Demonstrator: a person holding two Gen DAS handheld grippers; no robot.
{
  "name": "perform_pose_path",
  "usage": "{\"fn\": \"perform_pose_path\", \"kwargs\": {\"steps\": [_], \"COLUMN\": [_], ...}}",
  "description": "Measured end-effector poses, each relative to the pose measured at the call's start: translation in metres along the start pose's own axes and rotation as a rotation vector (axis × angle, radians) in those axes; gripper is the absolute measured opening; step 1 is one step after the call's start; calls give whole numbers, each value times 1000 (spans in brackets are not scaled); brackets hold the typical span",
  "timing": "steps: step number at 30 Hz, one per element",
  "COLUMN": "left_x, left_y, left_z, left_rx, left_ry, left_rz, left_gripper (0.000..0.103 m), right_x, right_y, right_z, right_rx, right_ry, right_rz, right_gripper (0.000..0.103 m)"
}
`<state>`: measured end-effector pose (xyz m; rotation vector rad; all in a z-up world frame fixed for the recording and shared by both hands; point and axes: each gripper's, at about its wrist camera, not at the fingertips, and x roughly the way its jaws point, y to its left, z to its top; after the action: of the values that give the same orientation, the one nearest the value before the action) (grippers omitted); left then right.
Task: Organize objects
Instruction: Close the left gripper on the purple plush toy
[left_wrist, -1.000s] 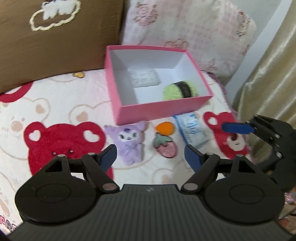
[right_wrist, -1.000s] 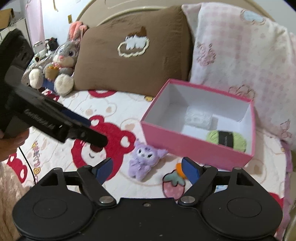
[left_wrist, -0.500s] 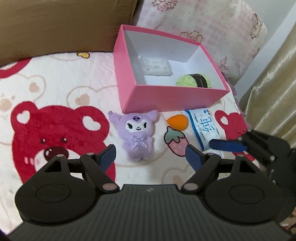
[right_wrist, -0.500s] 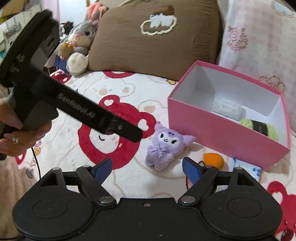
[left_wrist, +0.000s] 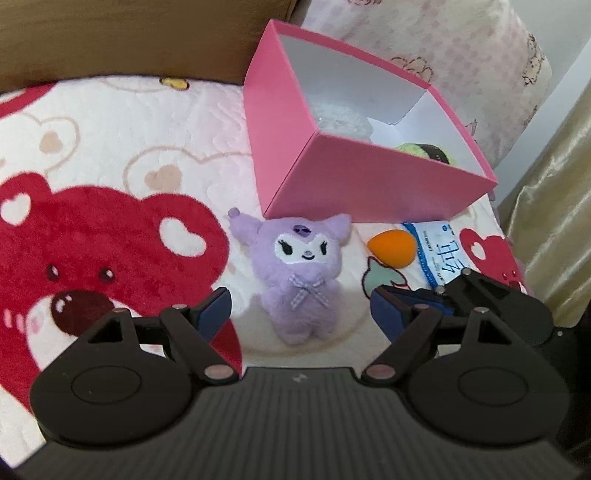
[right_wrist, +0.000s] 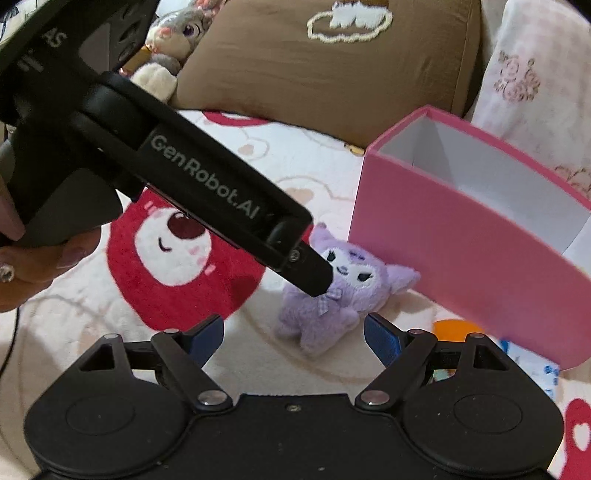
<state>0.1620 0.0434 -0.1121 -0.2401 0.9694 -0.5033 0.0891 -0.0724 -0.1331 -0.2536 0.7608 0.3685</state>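
Writing: "GenRobot.AI" in pale letters along the side of the left gripper (right_wrist: 325, 286), as seen from the right wrist. The blue-and-white packet (left_wrist: 441, 254) has printed characters, too blurry for me to read.
Box: one pink box (left_wrist: 332, 173), white inside, open top, sitting on the bed cover (left_wrist: 110, 122) up against the brown pillow (right_wrist: 332, 70) and the pink checked pillow (left_wrist: 461, 48).
In the box: a pale fuzzy bundle (left_wrist: 341, 118) at the back and a green roll with a black band (left_wrist: 424, 152) near the front wall, so two things.
Loose on the cover: one purple plush toy (left_wrist: 299, 273) just in front of the box, one orange egg-shaped sponge (left_wrist: 391, 245) beside it, the packet touching the box's front, plus a strawberry-shaped bit (left_wrist: 380, 275) half hidden by the right gripper.
Left gripper: jaws spread wide, nothing in them, plush sits between the fingers but not touched as far as I can tell.
Right gripper (right_wrist: 293, 334): also wide apart, holding nothing, plush just ahead of it.
Extra: one grey bunny plush (right_wrist: 177, 33) at the far corner by the brown pillow; a hand (right_wrist: 33, 262) holds the left gripper.
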Motion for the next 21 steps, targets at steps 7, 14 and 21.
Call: {"fn": "perform_pose_path", "kwargs": {"steps": [7, 14, 21], "left_x": [21, 33, 35], "left_y": [8, 18, 18], "left_z": [-6, -6, -8], "left_rx": [-1, -71, -113], "left_ry": [1, 19, 42], "left_rz": [-6, -69, -101], "left_gripper": [78, 38, 28], "right_x": [27, 39, 31], "right_y": [-13, -30, -27], "right_z": [-7, -10, -10], "right_rx": [125, 235, 203], "right_ry": [14, 8, 13], "right_rz": [37, 38, -2], "right_gripper": [86, 74, 58]}}
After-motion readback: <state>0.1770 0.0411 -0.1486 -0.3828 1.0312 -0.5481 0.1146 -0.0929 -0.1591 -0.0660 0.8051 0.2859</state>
